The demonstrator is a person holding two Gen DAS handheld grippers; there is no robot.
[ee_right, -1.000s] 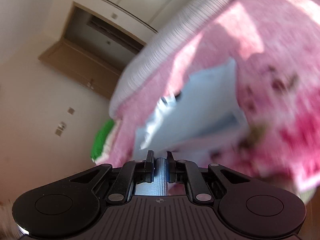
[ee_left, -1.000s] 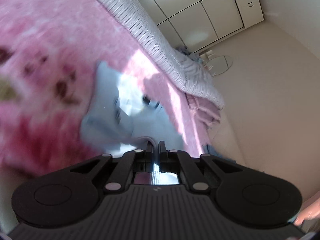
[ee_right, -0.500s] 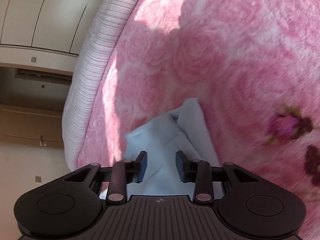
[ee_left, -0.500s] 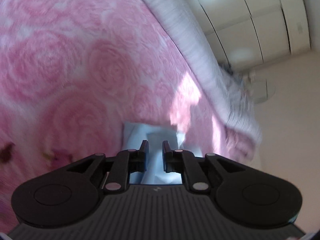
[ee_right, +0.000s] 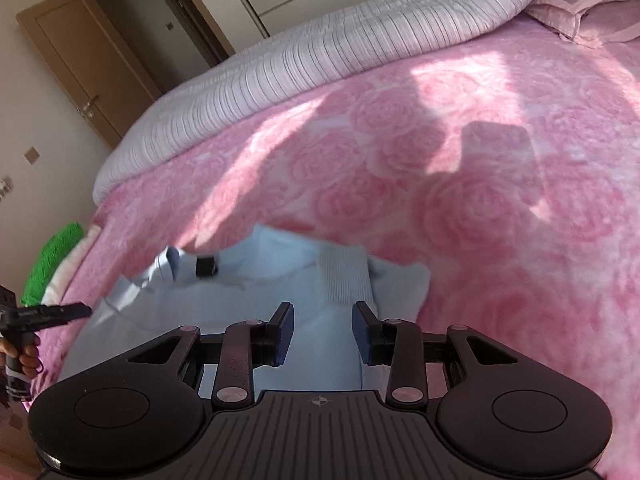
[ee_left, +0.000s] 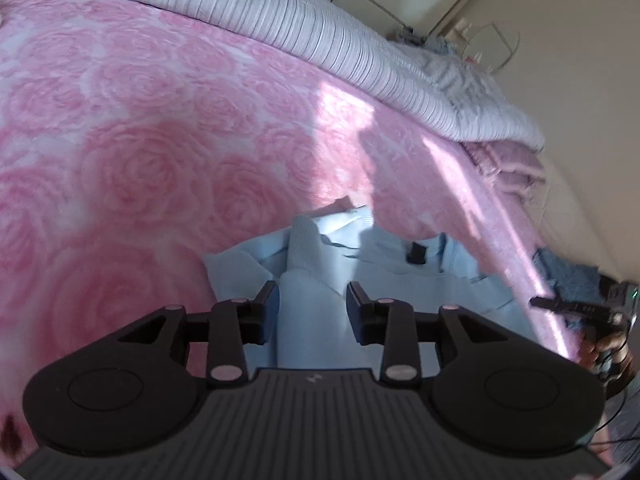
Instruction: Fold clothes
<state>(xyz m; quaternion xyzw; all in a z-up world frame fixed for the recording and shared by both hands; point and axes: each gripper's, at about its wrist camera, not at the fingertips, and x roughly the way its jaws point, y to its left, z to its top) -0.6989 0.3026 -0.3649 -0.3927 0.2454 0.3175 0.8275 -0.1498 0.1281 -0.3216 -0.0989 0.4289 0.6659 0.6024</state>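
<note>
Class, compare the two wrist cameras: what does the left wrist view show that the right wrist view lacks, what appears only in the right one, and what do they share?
Only the left wrist view shows a round wire stand by the wall and dark blue clothing off the bed's edge. Only the right wrist view shows a wooden door, a green item and a pink pillow. Both show the light blue sweater on the pink rose blanket, the striped quilt, and open grippers: left gripper, right gripper.
</note>
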